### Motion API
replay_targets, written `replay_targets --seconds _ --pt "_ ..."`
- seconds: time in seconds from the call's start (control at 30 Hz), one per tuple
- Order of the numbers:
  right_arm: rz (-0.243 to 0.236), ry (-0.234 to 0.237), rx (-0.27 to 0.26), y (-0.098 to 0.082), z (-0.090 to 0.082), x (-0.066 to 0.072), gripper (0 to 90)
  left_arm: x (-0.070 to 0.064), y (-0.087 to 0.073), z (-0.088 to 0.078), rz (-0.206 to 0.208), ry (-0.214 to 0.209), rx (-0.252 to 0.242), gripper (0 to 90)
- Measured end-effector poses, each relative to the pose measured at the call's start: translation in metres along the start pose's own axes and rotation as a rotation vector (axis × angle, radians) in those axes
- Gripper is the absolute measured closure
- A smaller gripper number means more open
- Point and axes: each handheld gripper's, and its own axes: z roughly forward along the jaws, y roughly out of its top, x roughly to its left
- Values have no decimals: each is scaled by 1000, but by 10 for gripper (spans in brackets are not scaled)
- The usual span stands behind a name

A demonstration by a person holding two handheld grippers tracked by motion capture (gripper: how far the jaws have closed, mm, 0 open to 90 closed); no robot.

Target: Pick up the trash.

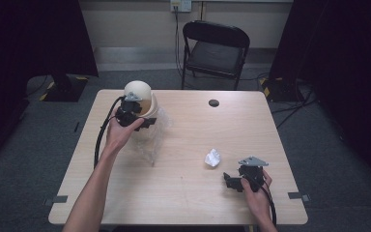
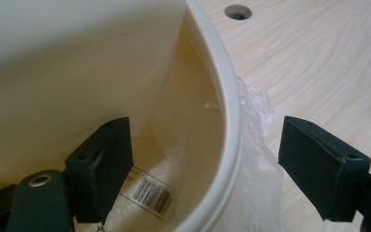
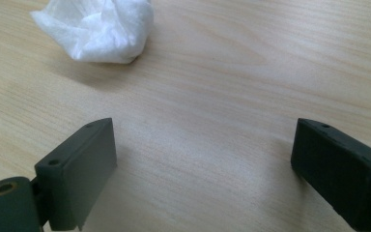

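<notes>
A pale wooden table (image 1: 183, 188) with rounded corners stands on grey carpet. On its far left lies a cream bowl-shaped shell (image 1: 140, 94), tipped on its side, with a sheet of clear crumpled plastic (image 1: 152, 140) spread just near of it. A crumpled white tissue (image 1: 213, 157) lies right of centre. A round dark hole (image 1: 214, 103) sits toward the far edge
</notes>
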Motion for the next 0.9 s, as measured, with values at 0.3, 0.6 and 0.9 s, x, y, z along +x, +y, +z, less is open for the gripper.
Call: replay_targets --seconds 0.3,0.6,0.9 --pt "-1 0 0 0 0 0 81 -2 2 4 38 32 41 207" --pt "0 0 0 0 0 0 81 -7 -7 -14 15 11 -37 245" --pt "-1 0 0 0 0 0 81 -27 -4 -41 14 -56 -126 250"
